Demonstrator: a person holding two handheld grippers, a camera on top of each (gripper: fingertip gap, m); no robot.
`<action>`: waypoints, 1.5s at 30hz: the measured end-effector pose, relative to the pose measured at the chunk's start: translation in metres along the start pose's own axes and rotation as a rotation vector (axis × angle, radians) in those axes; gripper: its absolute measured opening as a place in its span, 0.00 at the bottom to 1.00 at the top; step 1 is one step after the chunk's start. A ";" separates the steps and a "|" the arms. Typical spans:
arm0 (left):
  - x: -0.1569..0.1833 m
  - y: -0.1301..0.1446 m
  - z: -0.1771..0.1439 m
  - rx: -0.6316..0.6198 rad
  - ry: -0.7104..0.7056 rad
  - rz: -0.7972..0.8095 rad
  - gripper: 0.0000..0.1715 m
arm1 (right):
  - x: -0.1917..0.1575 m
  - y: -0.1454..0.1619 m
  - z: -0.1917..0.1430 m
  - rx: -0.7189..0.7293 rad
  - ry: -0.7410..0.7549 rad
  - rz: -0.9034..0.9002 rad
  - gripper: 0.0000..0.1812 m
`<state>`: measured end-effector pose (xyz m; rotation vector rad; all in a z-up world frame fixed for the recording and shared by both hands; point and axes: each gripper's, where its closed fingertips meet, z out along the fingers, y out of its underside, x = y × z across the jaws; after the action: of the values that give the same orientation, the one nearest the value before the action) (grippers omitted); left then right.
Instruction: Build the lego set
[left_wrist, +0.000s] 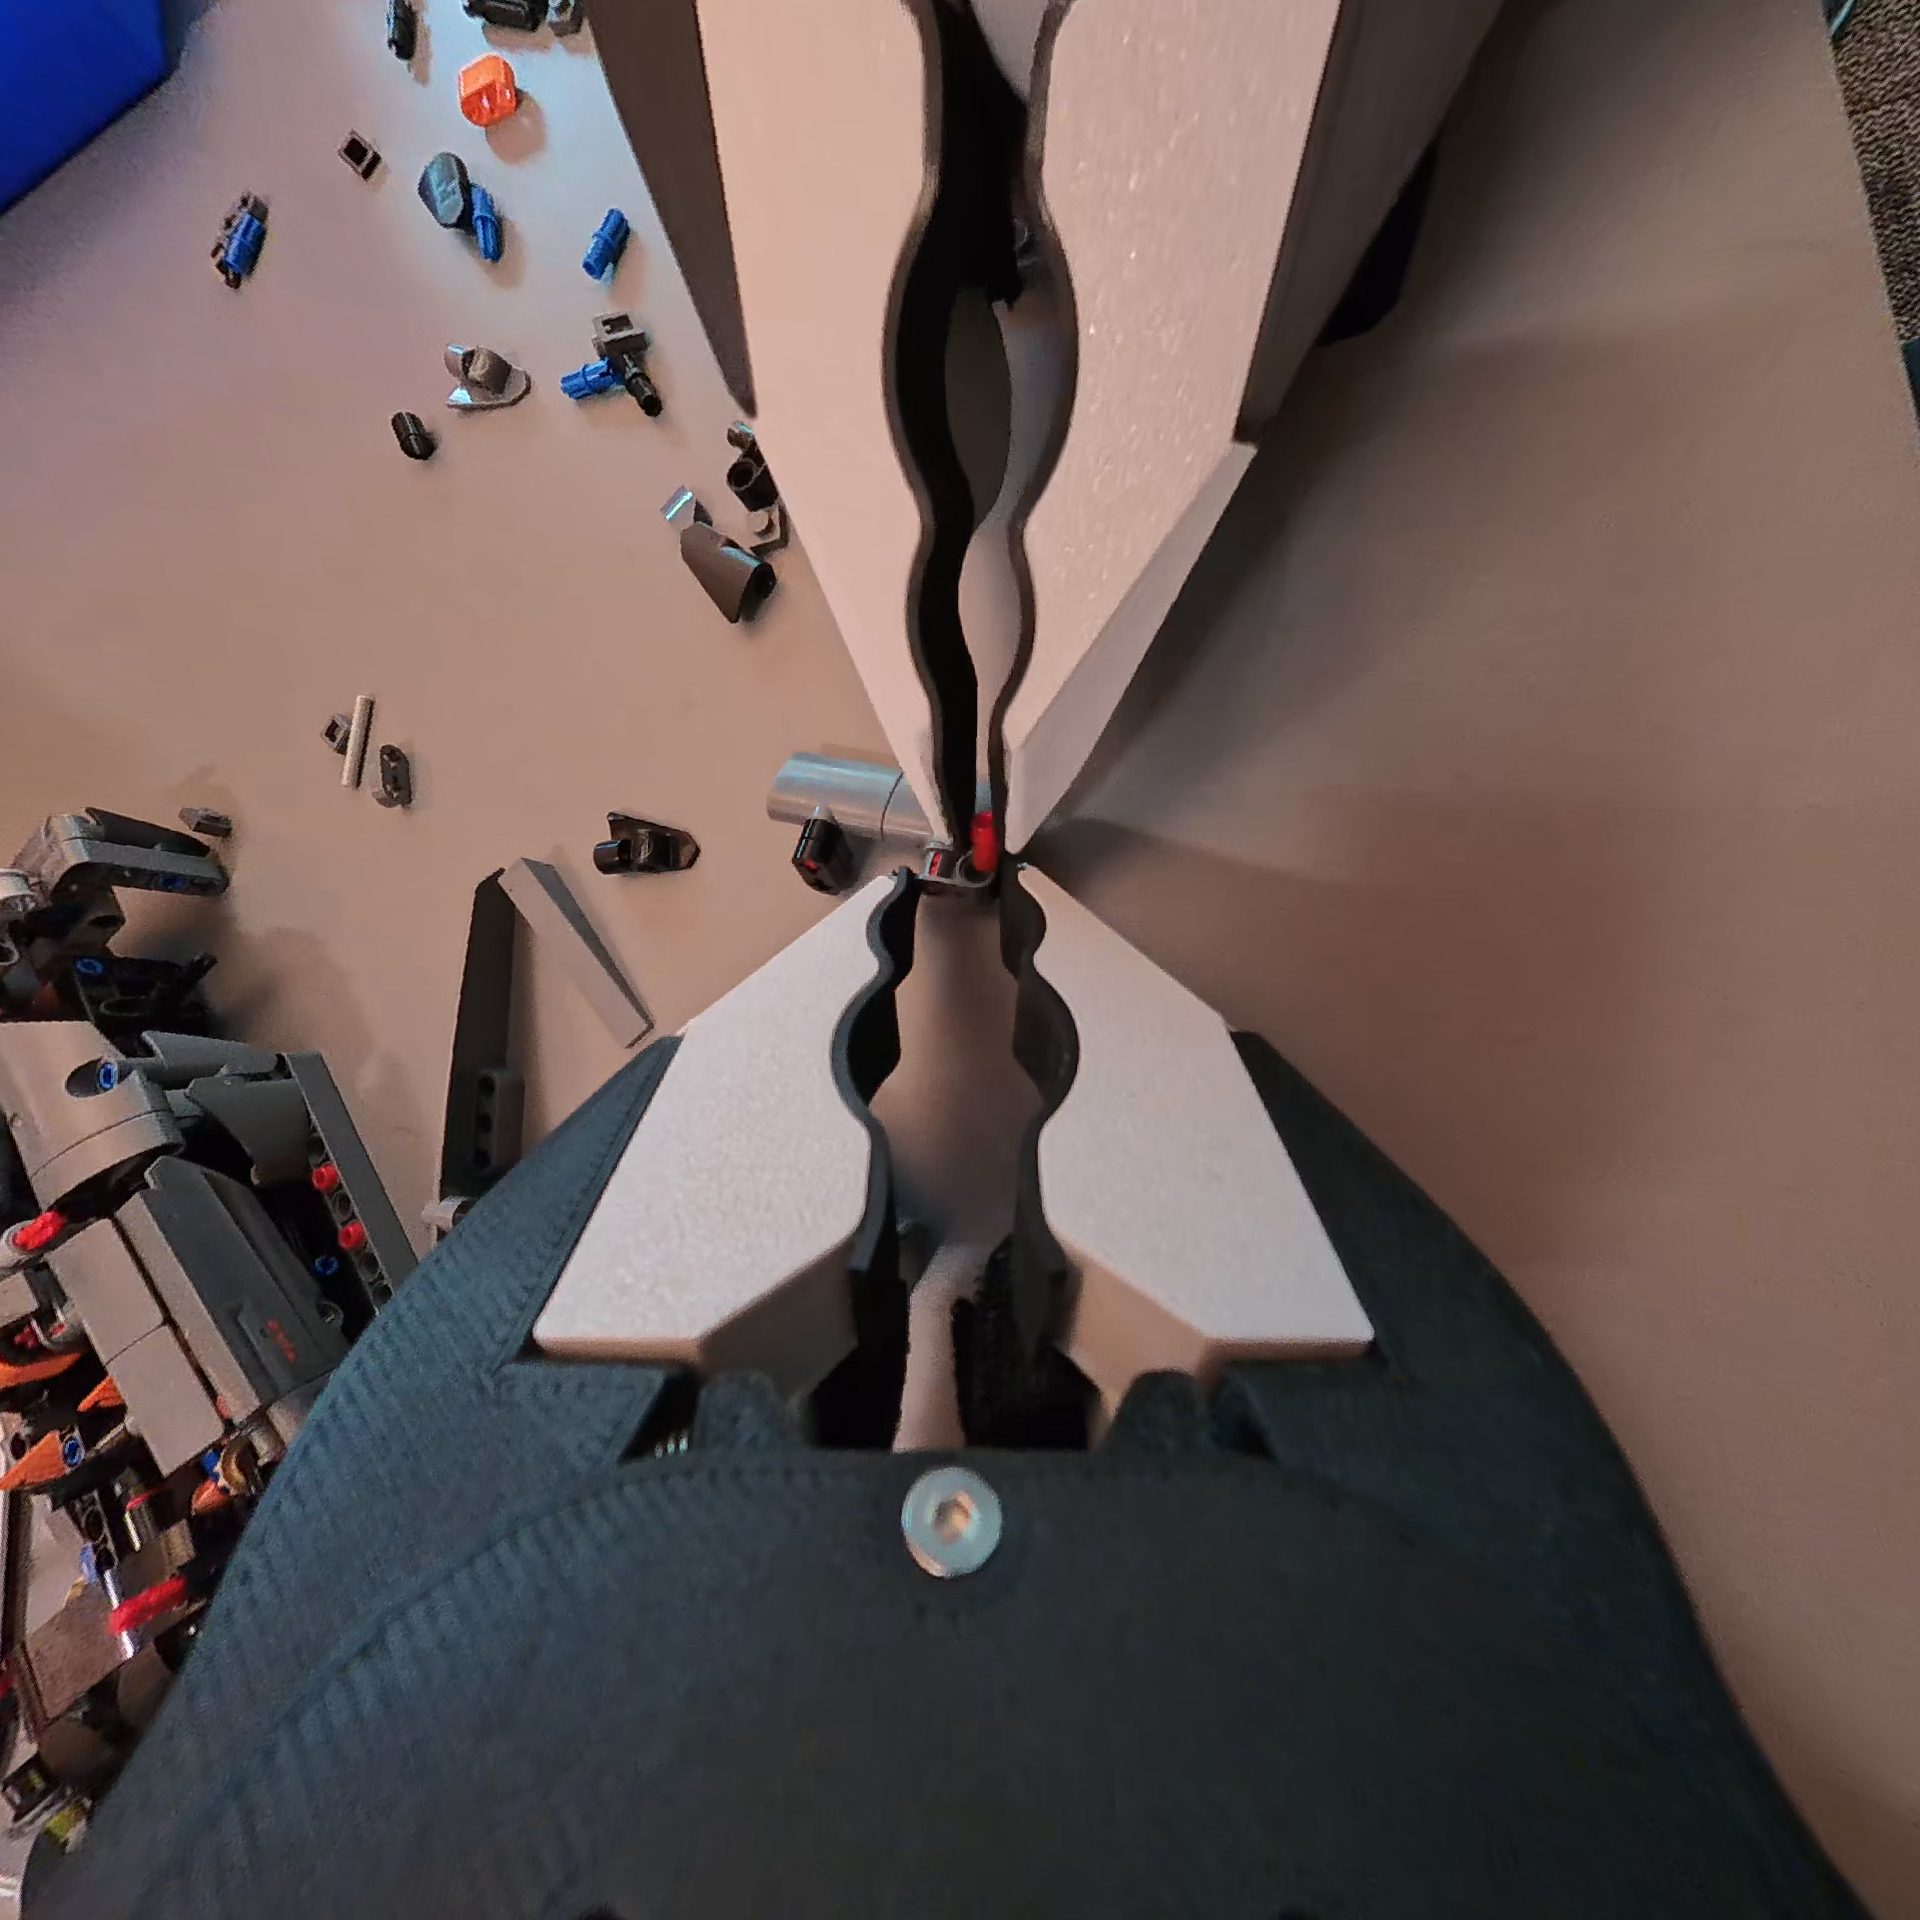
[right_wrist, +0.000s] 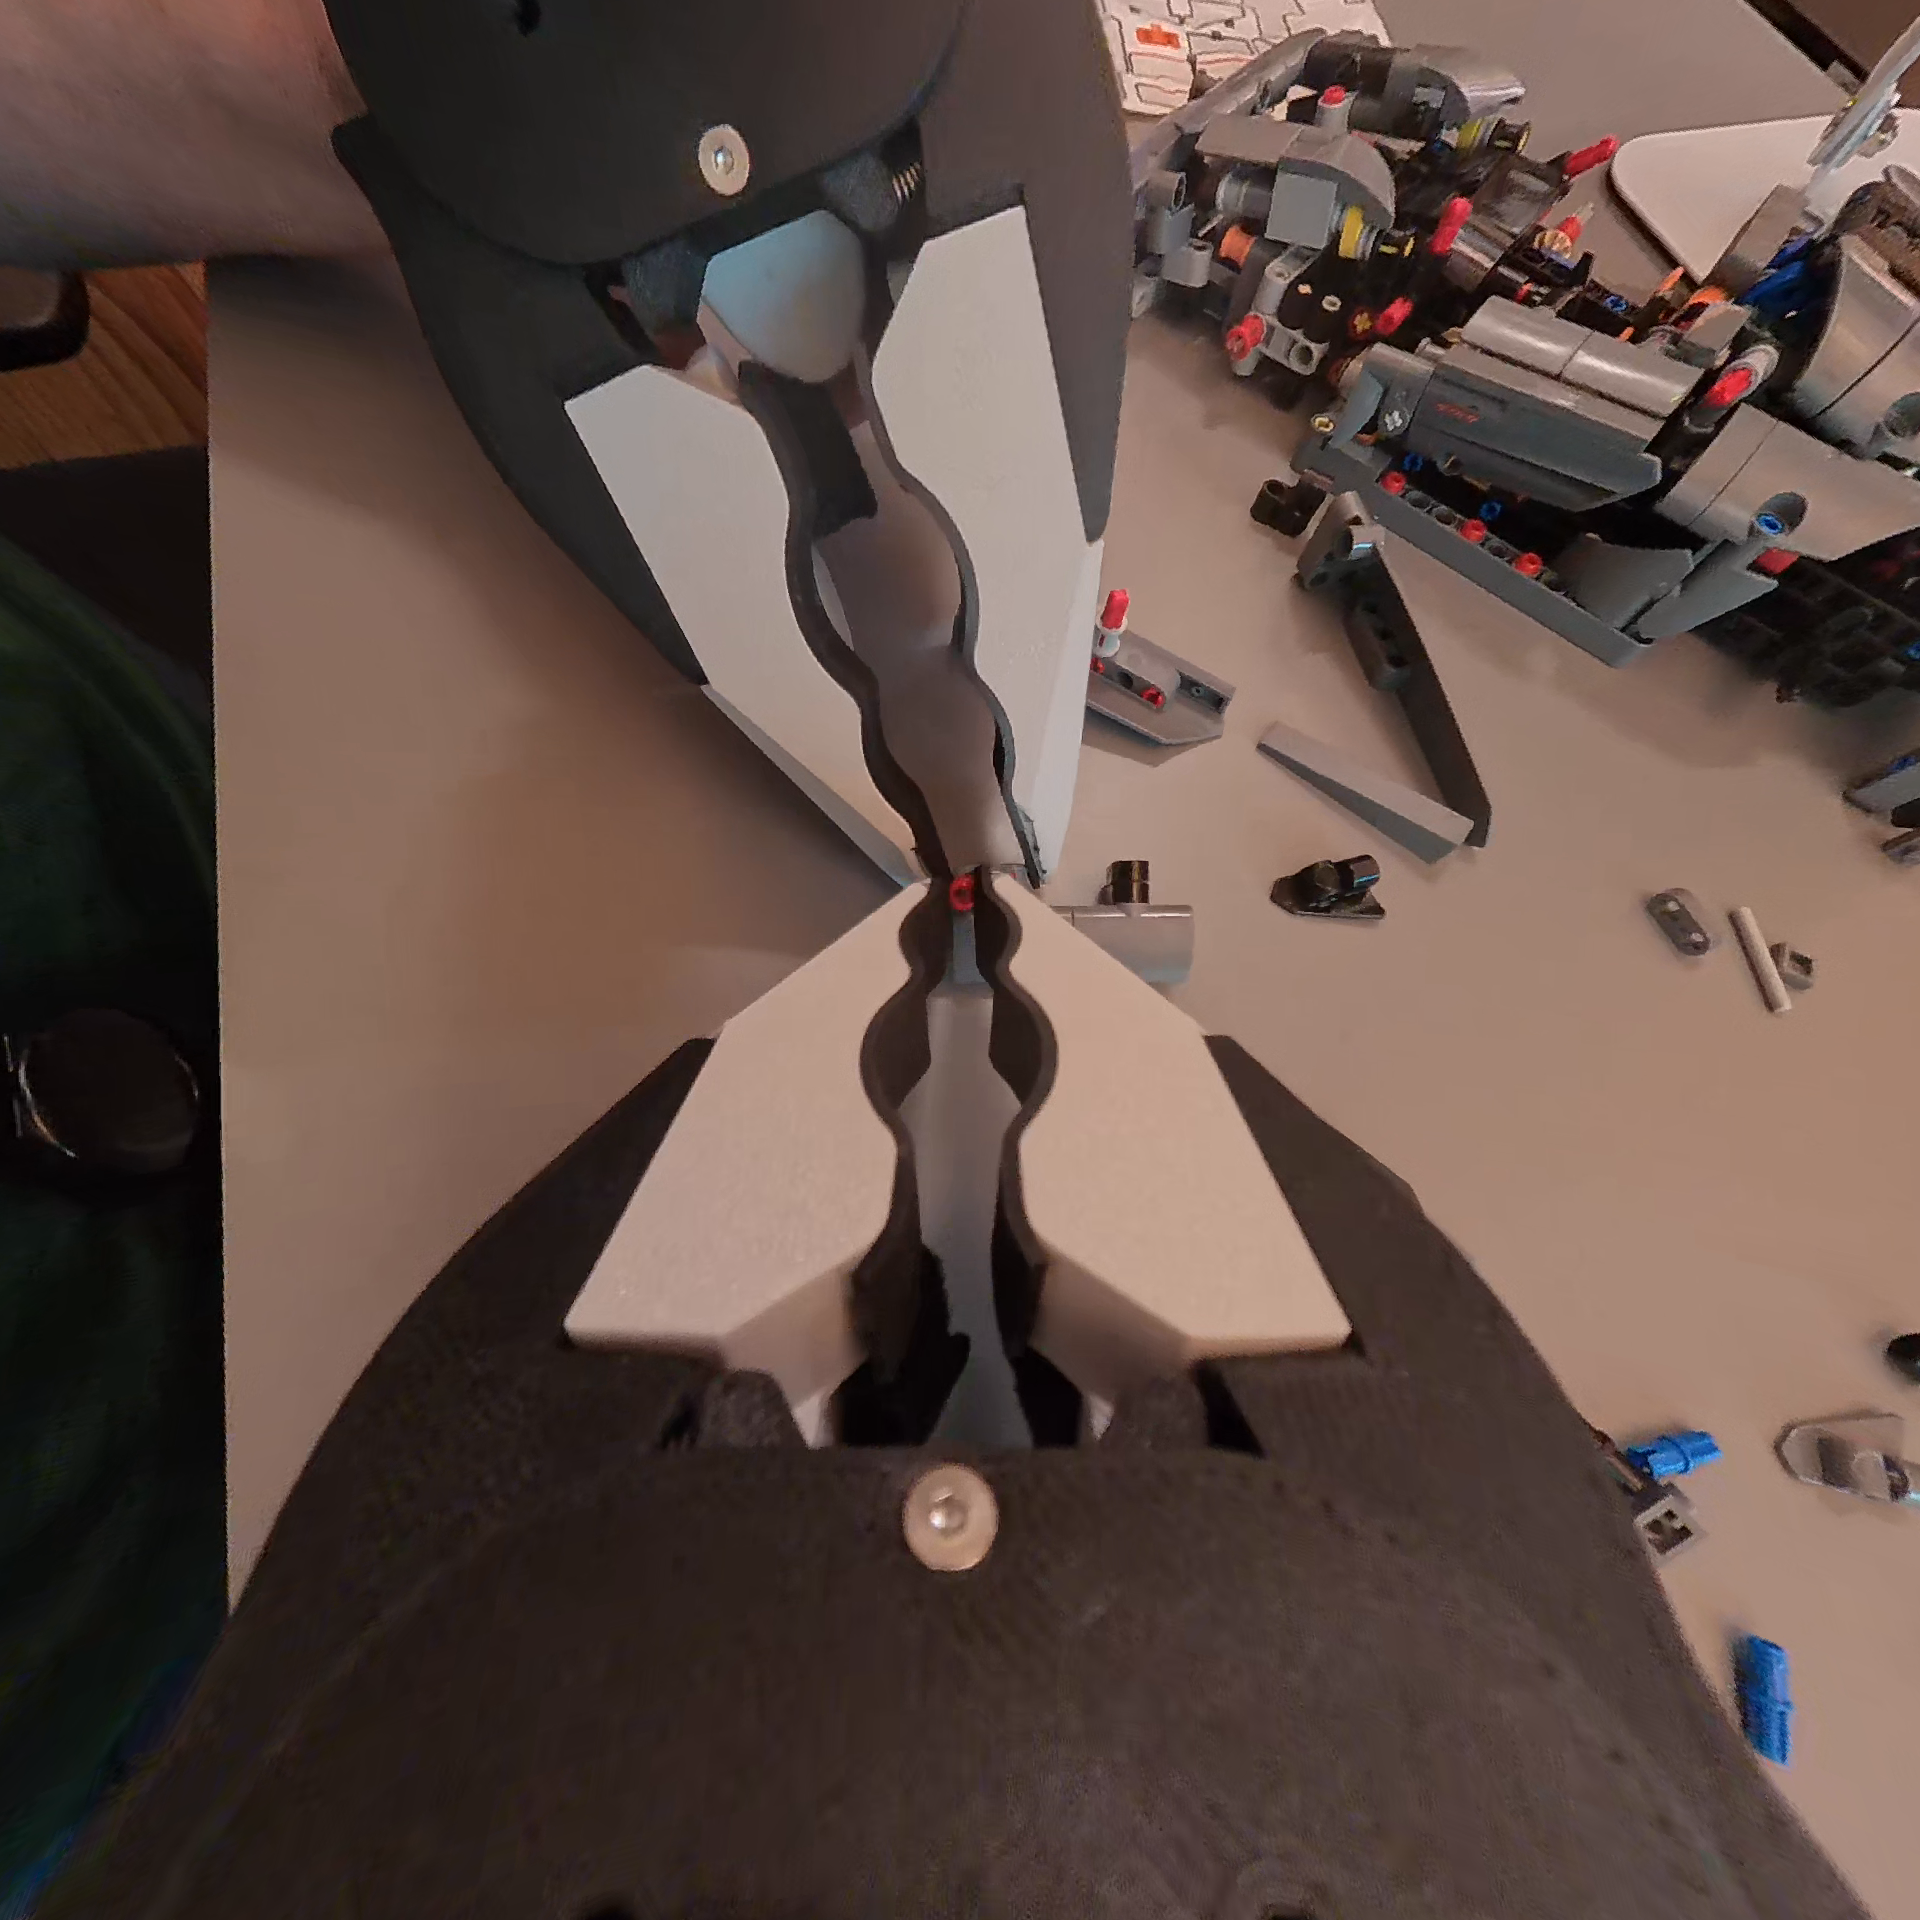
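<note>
Both jaws are nearly closed, tip to tip above the table (right_wrist: 520, 727): the left gripper (left_wrist: 958, 881) pinches a small grey connector (left_wrist: 951, 865), and the right gripper (right_wrist: 966, 896) pinches a red pin (right_wrist: 962, 891), apparently pressing it into the connector. Much is built already: the grey and black model (right_wrist: 1558, 395), studded with red and blue pins, stands well apart. Many loose pieces (left_wrist: 478, 218) lie scattered, so plenty seems left.

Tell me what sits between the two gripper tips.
A small grey connector with a red pin, pinched between the left gripper and right gripper; both views show it.
</note>
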<state>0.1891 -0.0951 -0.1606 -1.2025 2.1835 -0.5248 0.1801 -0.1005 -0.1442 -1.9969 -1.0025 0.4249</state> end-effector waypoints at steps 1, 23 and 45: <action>-0.001 0.000 0.000 -0.001 -0.004 -0.001 0.08 | 0.000 0.000 0.000 -0.002 0.001 -0.003 0.01; 0.004 0.004 -0.001 -0.019 0.048 0.025 0.00 | 0.001 -0.003 -0.002 0.025 -0.003 0.009 0.01; -0.003 0.001 0.000 -0.020 0.056 0.024 0.12 | 0.002 -0.002 -0.007 0.039 -0.009 0.013 0.01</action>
<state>0.1901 -0.0924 -0.1603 -1.1842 2.2522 -0.5340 0.1842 -0.1019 -0.1381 -1.9690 -0.9794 0.4574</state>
